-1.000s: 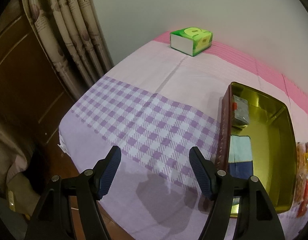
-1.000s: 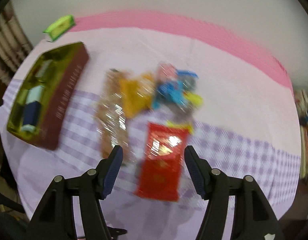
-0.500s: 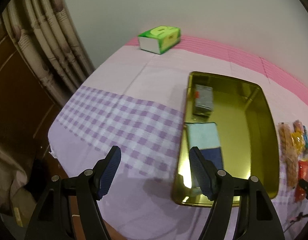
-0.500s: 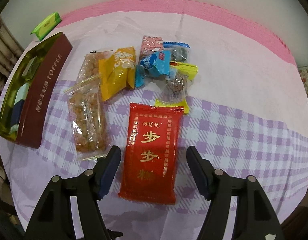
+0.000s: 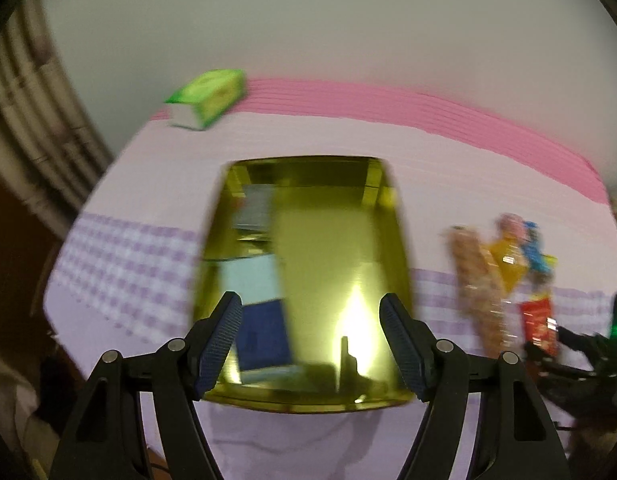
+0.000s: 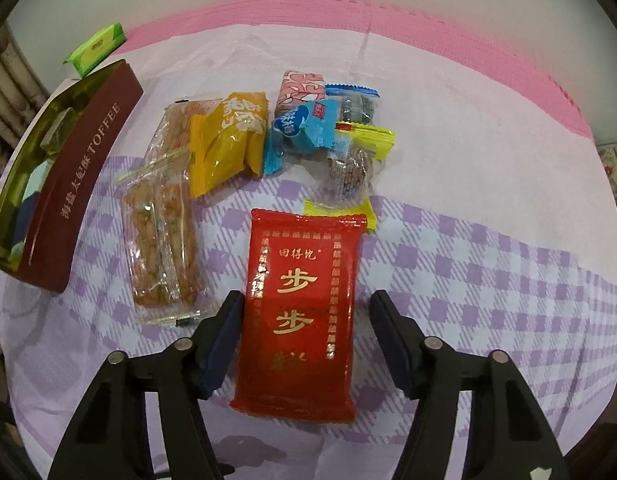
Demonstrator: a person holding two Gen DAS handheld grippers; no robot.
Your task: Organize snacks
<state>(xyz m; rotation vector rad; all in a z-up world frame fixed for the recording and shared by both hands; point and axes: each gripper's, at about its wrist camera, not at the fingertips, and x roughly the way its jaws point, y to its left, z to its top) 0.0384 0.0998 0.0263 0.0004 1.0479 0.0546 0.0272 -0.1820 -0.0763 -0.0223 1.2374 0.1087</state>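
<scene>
one gold tin [image 6: 82,176] sits at the tabletop's [image 6: 468,152] left side. one red packet [image 6: 300,304] lies between the closing jaws of the right claw [image 6: 306,334], pads not yet pressing it. two clear-wrapped bars [image 6: 160,240], one yellow pouch [image 6: 228,140]. left claw [image 5: 310,344] gapes, holding nothing, over the tin.

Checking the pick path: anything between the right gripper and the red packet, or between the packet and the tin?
Nothing blocks the right gripper: its closing jaws already straddle the red packet, right pad still clear of it. Toward the gold tin, the clear-wrapped bar lies flat on the cloth between them.
</scene>
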